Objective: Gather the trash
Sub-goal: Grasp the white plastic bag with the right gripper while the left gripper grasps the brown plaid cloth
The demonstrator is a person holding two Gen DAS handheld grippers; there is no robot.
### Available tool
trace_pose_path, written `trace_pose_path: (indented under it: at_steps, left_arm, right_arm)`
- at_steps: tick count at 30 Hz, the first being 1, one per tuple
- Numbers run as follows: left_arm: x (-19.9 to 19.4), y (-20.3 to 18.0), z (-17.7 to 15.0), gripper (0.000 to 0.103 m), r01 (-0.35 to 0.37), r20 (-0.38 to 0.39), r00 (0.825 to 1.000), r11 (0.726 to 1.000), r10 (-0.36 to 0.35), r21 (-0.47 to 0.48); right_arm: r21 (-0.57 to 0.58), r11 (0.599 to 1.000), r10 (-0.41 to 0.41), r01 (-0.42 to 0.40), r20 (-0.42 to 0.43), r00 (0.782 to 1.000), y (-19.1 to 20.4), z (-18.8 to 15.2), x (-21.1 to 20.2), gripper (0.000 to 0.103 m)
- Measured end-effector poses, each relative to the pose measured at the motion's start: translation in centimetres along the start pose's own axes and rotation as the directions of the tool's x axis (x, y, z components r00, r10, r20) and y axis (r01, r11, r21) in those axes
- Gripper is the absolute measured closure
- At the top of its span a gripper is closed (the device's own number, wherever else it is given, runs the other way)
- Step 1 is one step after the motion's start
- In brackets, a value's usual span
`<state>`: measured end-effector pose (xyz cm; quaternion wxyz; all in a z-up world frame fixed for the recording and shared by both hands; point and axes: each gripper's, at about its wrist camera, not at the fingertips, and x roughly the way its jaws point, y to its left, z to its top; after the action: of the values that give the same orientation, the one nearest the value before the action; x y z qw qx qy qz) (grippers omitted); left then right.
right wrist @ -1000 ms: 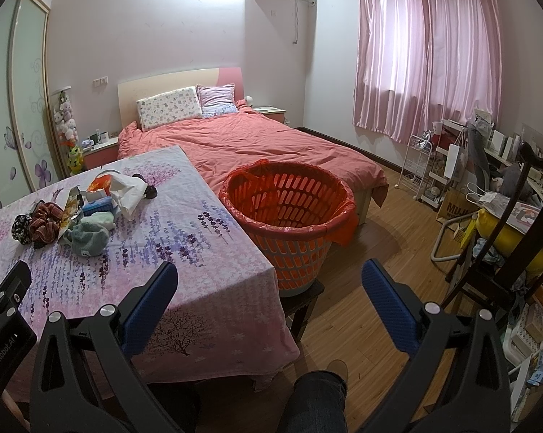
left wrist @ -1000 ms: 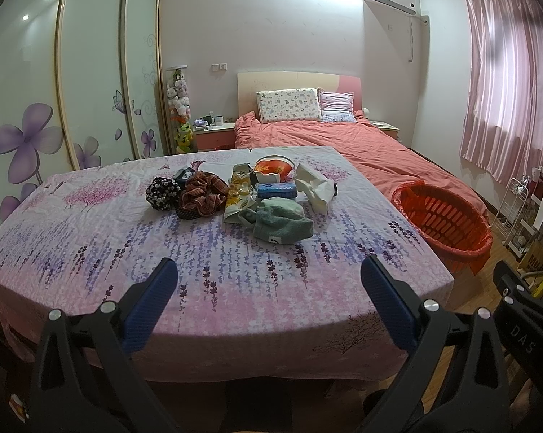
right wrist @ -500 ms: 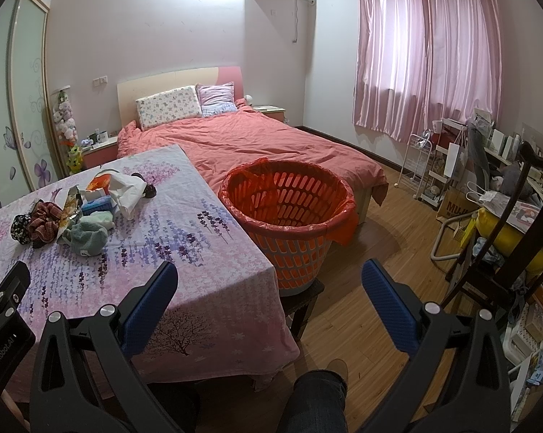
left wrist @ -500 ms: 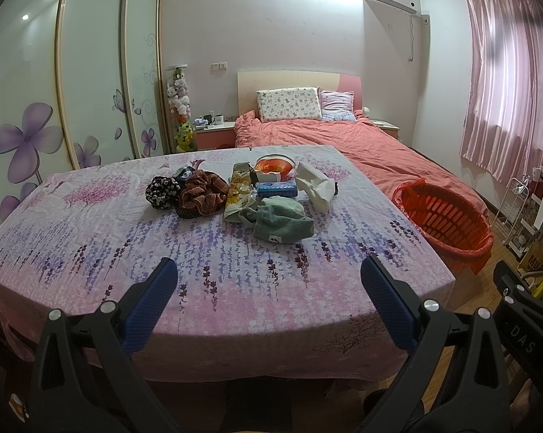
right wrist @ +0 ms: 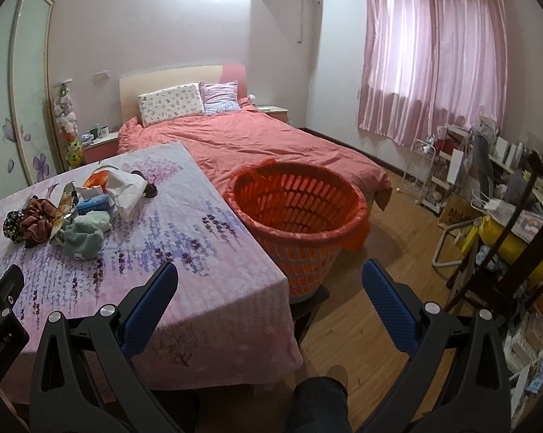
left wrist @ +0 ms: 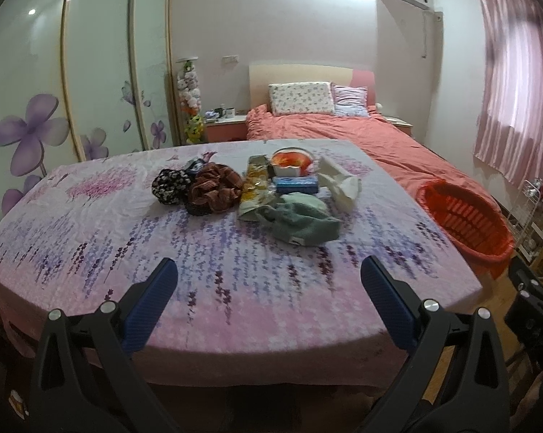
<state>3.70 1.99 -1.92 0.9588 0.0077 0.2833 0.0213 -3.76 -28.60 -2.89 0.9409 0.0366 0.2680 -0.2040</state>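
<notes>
A pile of items lies at the far middle of the table with the lavender cloth: a yellow snack wrapper, a blue packet, an orange-and-white cup, a white bag, a green cloth, a brown scrunchie and a black patterned one. An orange basket lined with an orange bag stands right of the table. My left gripper is open and empty over the table's near edge. My right gripper is open and empty, near the table's corner and basket.
A bed with a salmon cover lies behind the table and basket. A wardrobe with flower doors is on the left. A cluttered rack and chair stand on the wooden floor at the right. The person's leg shows below.
The left gripper has edged slightly forward toward the table; the pile looks a little nearer. The right view is almost unchanged.
</notes>
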Motion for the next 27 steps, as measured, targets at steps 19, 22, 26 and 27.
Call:
trace_pose_path:
  at_steps: [19, 22, 26, 27]
  left_arm:
    - [9.9, 7.7, 3.4, 0.004, -0.114, -0.062, 0.992, 0.988, 0.108, -0.102]
    - [11.3, 8.3, 4.0, 0.004, -0.099, -0.069, 0.993, 0.990, 0.092, -0.104]
    - [13.2, 9.1, 5.3, 0.008, -0.078, -0.077, 0.995, 0.991, 0.070, -0.105]
    - [13.6, 9.2, 5.5, 0.011, -0.074, -0.079, 0.995, 0.992, 0.066, -0.105]
  right_arm:
    - [-0.040, 0.944, 0.321, -0.326, -0.104, 0.941, 8.7, 4.7, 9.8, 0.018]
    - [-0.058, 0.935, 0.339, -0.349, -0.139, 0.930, 10.4, 5.4, 11.6, 0.024]
    - [-0.040, 0.921, 0.374, -0.387, -0.187, 0.908, 12.0, 6.1, 13.8, 0.031]
    - [-0.029, 0.917, 0.384, -0.398, -0.203, 0.901, 12.4, 6.2, 14.5, 0.034]
